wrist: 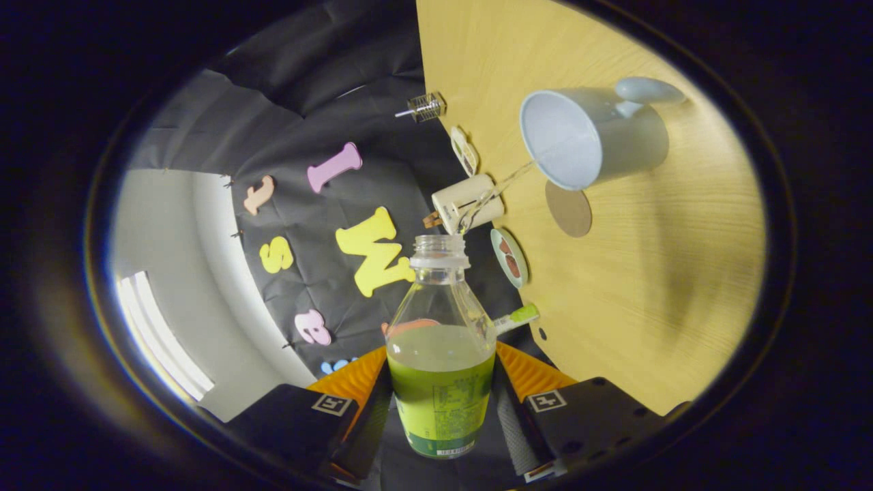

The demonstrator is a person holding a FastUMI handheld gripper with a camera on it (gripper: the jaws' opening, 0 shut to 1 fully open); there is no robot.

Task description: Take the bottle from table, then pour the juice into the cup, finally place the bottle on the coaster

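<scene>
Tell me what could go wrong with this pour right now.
The gripper is shut on the tilted bottle, and a thin stream arcs across a gap to the cup; a wobble could send juice onto the table. The coaster lies just beside the cup, so drips could wet it.

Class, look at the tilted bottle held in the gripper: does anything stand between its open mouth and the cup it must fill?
Nothing visible does. The gripper is shut on the bottle, and a thin stream runs from its mouth straight to the cup. The coaster lies beside the cup, outside that path.
</scene>
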